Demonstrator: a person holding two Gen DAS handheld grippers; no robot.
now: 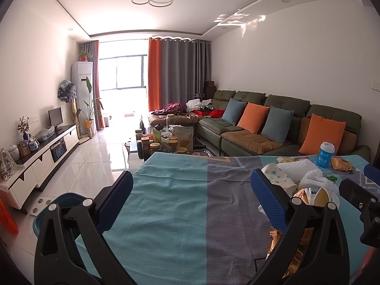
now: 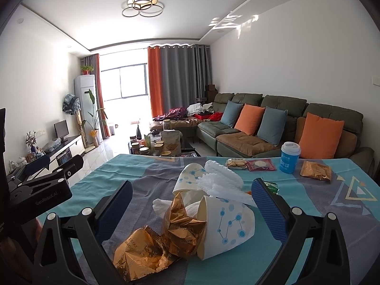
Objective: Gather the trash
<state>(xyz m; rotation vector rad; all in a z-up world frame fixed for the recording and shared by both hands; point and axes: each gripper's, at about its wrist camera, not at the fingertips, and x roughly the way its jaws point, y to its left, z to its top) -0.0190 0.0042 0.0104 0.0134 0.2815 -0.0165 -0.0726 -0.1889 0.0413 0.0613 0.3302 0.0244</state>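
Observation:
Trash lies on a table with a teal and grey cloth [image 2: 133,173]. In the right wrist view, a tipped paper cup with blue dots [image 2: 228,228], gold foil wrappers [image 2: 161,244], a second paper cup [image 2: 190,178] and white foam netting [image 2: 220,180] lie between the fingers of my open right gripper [image 2: 192,206]. A blue cup with a white lid [image 2: 289,158] and snack packets [image 2: 315,171] lie farther back. My left gripper [image 1: 192,192] is open and empty over bare cloth [image 1: 171,213], left of the trash pile [image 1: 308,190]. It also shows at the left of the right wrist view [image 2: 47,178].
A teal bin [image 1: 59,204] stands on the floor left of the table. Beyond the table are a coffee table with jars and bags [image 1: 166,142], a green sofa with cushions [image 1: 273,128] and a TV cabinet [image 1: 42,156] along the left wall.

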